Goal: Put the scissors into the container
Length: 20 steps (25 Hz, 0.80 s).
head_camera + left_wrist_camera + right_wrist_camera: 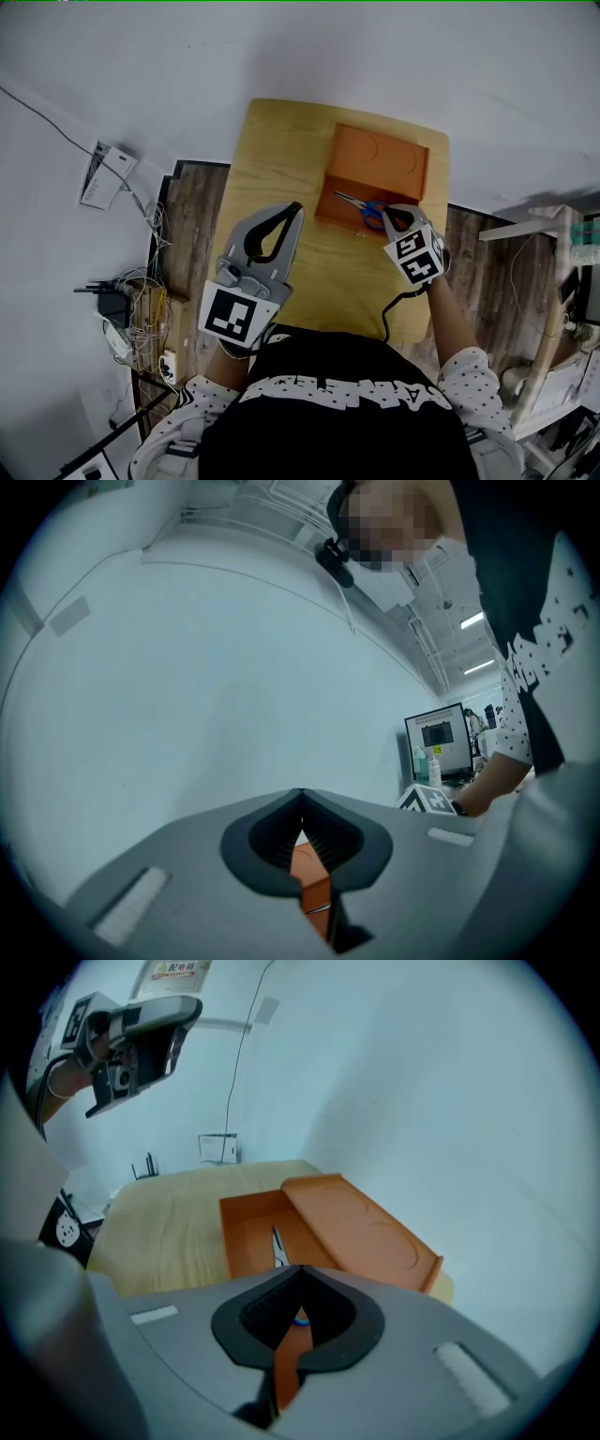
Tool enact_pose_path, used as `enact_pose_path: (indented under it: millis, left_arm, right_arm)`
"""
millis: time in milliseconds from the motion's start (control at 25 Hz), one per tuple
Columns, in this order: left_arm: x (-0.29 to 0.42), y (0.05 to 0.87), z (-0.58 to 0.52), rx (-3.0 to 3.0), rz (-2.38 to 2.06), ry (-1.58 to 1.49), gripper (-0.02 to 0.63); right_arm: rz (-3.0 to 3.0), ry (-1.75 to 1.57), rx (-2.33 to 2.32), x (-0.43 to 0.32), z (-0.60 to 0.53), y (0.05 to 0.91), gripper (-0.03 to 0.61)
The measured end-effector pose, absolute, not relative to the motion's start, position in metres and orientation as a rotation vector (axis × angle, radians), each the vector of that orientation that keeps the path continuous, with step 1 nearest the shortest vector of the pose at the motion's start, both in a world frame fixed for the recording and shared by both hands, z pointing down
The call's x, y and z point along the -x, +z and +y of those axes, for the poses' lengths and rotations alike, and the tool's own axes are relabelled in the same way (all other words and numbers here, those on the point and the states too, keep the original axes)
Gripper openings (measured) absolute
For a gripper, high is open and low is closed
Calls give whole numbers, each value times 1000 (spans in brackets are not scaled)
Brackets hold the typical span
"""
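Note:
The scissors (361,204), with blue handles and steel blades, lie inside the open orange container (330,202) on the wooden table (281,159). The container's lid (380,159) is folded back behind it. My right gripper (397,214) is at the container's near right corner, shut on the blue handles. In the right gripper view the blades (278,1246) point away into the container (230,1232), and a bit of blue shows between the right gripper's (300,1271) pads. My left gripper (293,208) hovers left of the container, shut and empty. In its own view the left gripper (301,795) faces a wall.
Cables and a power strip (131,309) lie on the floor left of the table. A white frame (553,281) stands at the right. A monitor (438,747) shows far off in the left gripper view. The table is bare left of and in front of the container.

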<state>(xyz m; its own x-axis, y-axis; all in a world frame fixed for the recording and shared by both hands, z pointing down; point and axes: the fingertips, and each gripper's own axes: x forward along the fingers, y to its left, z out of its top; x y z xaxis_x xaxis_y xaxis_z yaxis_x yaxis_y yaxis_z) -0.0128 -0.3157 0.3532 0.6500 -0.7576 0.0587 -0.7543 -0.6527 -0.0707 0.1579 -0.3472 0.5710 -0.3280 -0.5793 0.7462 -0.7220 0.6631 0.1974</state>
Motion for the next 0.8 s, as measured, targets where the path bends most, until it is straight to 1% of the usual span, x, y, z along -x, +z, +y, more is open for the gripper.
enact_pose_path:
  millis: [320,480,800]
  left_arm:
    - [-28,334,-305,2813,1152,-109,0]
    - [-51,329,-297,2836,1089,-101,0]
    - [-102,321,-282,2873,982,-107,1]
  right_arm:
    - [-2201,111,-1385,-175,-330,478,14]
    - [-2231,58,-1502,-183,-310,443,14]
    - [-2386,111,-1659,-216,-279,380,14]
